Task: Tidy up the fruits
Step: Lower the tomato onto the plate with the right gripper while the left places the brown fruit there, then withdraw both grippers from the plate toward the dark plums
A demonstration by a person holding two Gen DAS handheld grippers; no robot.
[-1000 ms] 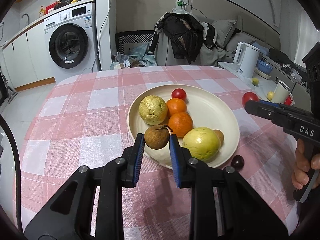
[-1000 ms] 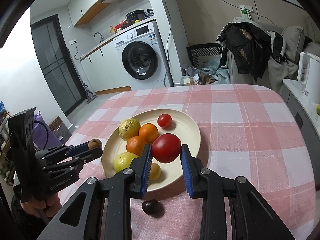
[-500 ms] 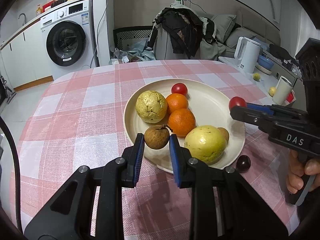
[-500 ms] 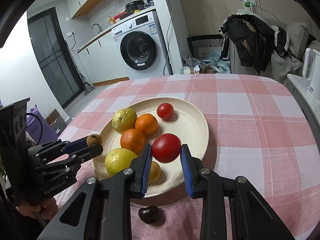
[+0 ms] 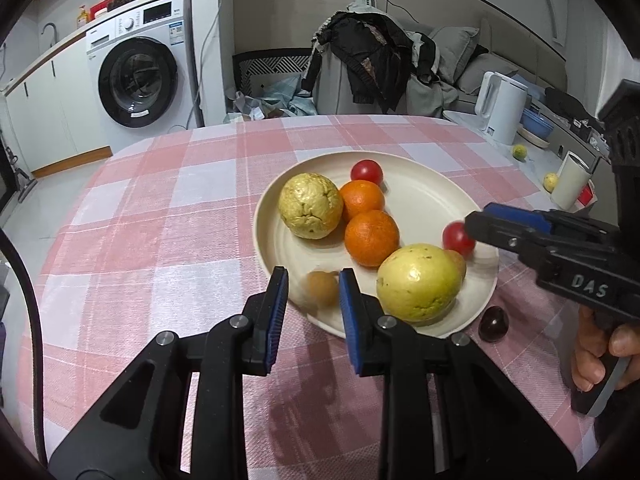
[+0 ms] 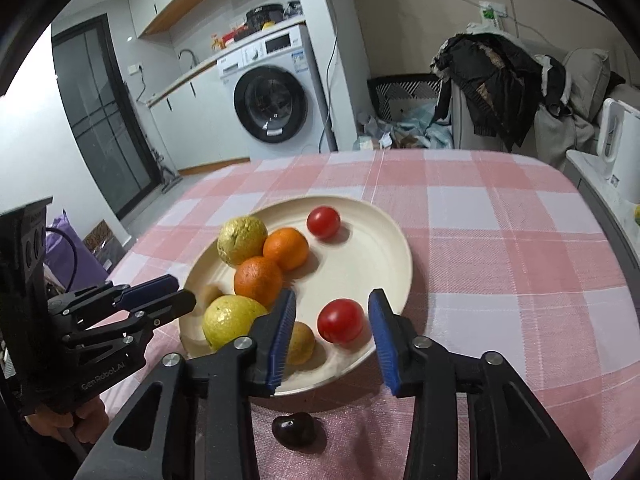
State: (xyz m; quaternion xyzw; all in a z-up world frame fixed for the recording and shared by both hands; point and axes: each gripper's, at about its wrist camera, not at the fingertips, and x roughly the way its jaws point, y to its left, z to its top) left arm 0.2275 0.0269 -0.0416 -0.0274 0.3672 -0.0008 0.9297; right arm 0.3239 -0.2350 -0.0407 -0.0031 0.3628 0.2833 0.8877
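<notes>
Cream-coloured round plate [image 5: 432, 200] on pink checked tablecloth [image 5: 160, 216], seen from left wrist: bumpy yellow-green fruit [image 5: 311, 211], two oranges [image 5: 371, 237], smooth yellow-green fruit [image 5: 418, 282]. Left gripper [image 5: 313, 294] parted and empty, blurred small brown fruit [image 5: 322, 288] loose between its blue pads. Dark plum-like fruit [image 5: 494, 323] off the plate, near right: probably last.

From right wrist: right gripper [image 6: 331, 328] spread wide, large red tomato [image 6: 341, 320] free on the plate. Small yellow-brown fruit [image 6: 301, 343] clearer here.

The brown fruit [image 5: 321, 288] is motion-blurred; the yellow fruit [image 5: 418, 282] hides most of a small one [image 5: 460, 263] behind it.
</notes>
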